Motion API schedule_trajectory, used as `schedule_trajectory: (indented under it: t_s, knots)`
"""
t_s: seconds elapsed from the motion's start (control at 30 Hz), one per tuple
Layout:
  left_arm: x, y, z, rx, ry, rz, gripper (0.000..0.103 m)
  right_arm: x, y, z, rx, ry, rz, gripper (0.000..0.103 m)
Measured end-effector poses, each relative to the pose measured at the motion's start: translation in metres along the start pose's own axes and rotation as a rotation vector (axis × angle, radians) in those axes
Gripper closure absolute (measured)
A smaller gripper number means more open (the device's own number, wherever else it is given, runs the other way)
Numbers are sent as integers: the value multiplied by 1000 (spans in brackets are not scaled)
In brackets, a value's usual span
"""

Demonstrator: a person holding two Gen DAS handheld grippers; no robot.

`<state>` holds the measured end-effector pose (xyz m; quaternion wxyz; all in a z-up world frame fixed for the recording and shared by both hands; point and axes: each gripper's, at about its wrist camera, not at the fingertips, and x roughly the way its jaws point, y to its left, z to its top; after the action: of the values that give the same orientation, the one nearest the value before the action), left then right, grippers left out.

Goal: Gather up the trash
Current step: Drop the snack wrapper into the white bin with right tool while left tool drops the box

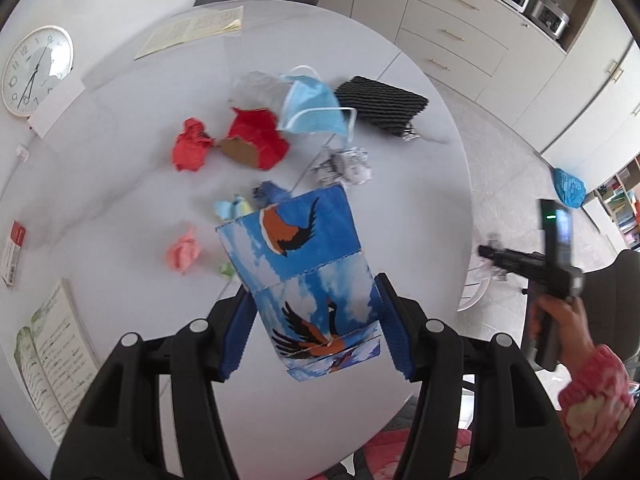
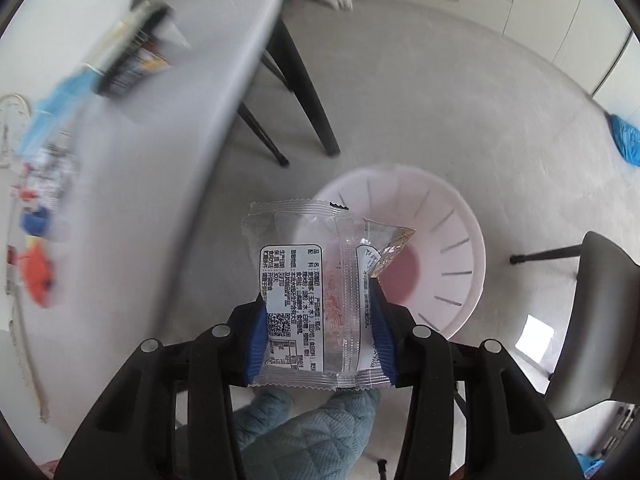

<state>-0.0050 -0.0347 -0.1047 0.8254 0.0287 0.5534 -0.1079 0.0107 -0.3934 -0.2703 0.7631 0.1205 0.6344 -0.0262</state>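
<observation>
Two grips | left gripper (image 1: 316, 320) clamps bird carton (image 1: 308, 276) | right gripper (image 2: 320, 336) pinches clear wrapper (image 2: 316, 280) above bin rim (image 2: 476, 248)

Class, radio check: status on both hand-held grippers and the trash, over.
Left hand-held gripper clamps blue bird-print paper box above white round table. Right hand-held gripper grips clear printed plastic wrapper over pale pink slotted bin. Drop path clear.

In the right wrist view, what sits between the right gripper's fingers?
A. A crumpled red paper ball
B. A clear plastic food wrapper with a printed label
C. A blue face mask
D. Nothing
B: the clear plastic wrapper, with its white printed label, sits between the blue pads of the right gripper, above the pale bin on the floor.
</observation>
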Motion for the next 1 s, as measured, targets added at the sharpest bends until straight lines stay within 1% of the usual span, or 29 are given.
schedule_trajectory:
  t_s: [0.03, 0.1, 0.13, 0.2, 0.23, 0.27, 0.33, 0.47, 0.53, 0.57, 0.6, 0.67, 0.7, 0.77, 0.8, 0.87, 1.0]
  knots:
    - [1, -12, 2, 3, 1, 6, 47, 16, -8, 3, 1, 32, 0, 43]
    - [6, -36, 8, 2, 5, 8, 46, 37, -20, 8, 9, 80, 5, 25]
    - [8, -53, 12, 7, 4, 0, 46, 47, -27, 11, 17, 109, 10, 22]
    - [12, -83, 18, 28, 3, -9, 46, 52, -39, 17, 38, 147, 30, 18]
    - [16, -102, 22, 45, 5, -14, 46, 49, -48, 18, 52, 154, 69, 16]
    - [19, -119, 25, 58, 6, -23, 46, 44, -57, 19, 63, 153, 100, 14]
    - [31, -154, 31, 89, 16, -56, 46, 29, -67, 22, 63, 144, 117, 13]
    - [61, -216, 39, 137, 68, -140, 45, -18, -95, 32, 18, 77, 46, 12]
    - [79, -241, 42, 153, 100, -181, 45, -42, -110, 35, 3, 37, 15, 10]
    - [87, -252, 43, 162, 115, -190, 43, -55, -114, 36, -3, 20, 5, 9]
    - [95, -260, 43, 169, 130, -192, 42, -60, -118, 37, -8, 7, -2, 9]
    - [107, -274, 42, 171, 160, -199, 29, -76, -128, 39, -19, -22, -18, 9]
    - [111, -277, 42, 163, 170, -197, 27, -79, -132, 41, -20, -29, -18, 9]
    - [111, -281, 41, 141, 173, -199, 21, -90, -136, 42, -18, -49, -4, 8]
    - [111, -279, 43, 132, 169, -198, 20, -94, -137, 44, -18, -56, 5, 8]
    - [105, -277, 44, 108, 152, -187, 13, -99, -135, 46, -27, -71, 20, 8]
    - [89, -264, 46, 66, 108, -154, 12, -119, -122, 52, -69, -107, 43, 8]
